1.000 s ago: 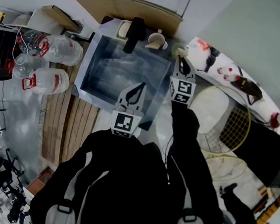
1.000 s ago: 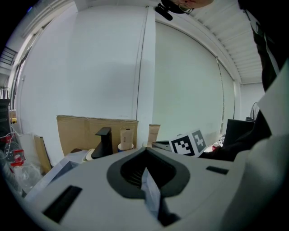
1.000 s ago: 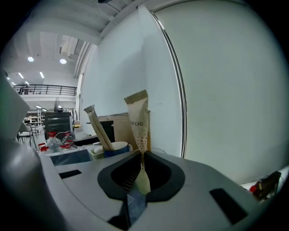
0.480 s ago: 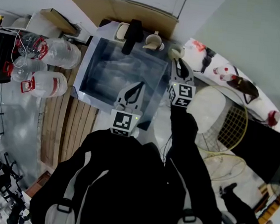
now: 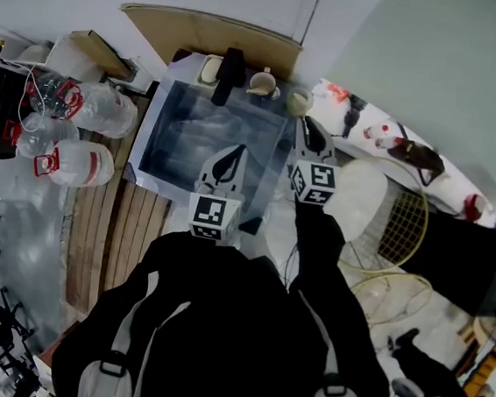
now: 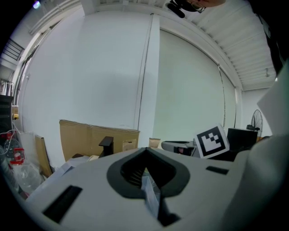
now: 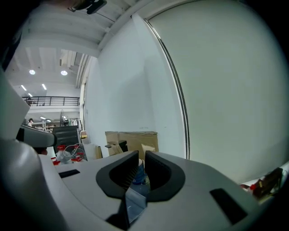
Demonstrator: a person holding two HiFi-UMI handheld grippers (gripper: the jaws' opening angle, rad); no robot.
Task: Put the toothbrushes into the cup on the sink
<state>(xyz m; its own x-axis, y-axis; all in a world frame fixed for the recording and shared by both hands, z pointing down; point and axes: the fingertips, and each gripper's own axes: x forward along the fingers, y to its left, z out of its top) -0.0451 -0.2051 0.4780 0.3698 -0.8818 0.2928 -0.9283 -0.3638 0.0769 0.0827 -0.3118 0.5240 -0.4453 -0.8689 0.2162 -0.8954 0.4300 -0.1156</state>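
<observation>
The steel sink (image 5: 155,117) lies ahead of me, with a black faucet (image 5: 229,63) on its back rim. A cream mug (image 5: 262,82) and a pale green cup (image 5: 298,100) stand on that rim, right of the faucet. My right gripper (image 5: 306,125) hovers just short of the green cup with its jaws a little apart; in the right gripper view (image 7: 141,155) a blue-and-white cup (image 7: 139,173) shows through the gap. Over the basin's near right part, my left gripper (image 5: 239,153) has its jaws together (image 6: 145,151) with nothing visible between them. I see no toothbrush clearly.
Large water jugs (image 5: 80,165) with red caps stand left of the sink beside wooden slats (image 5: 114,214). Cardboard (image 5: 222,27) leans against the wall behind it. A white round seat (image 5: 358,200) and a wire fan guard (image 5: 404,223) are on the right.
My right gripper has drawn back from the green cup toward me. The left gripper has stayed over the basin.
</observation>
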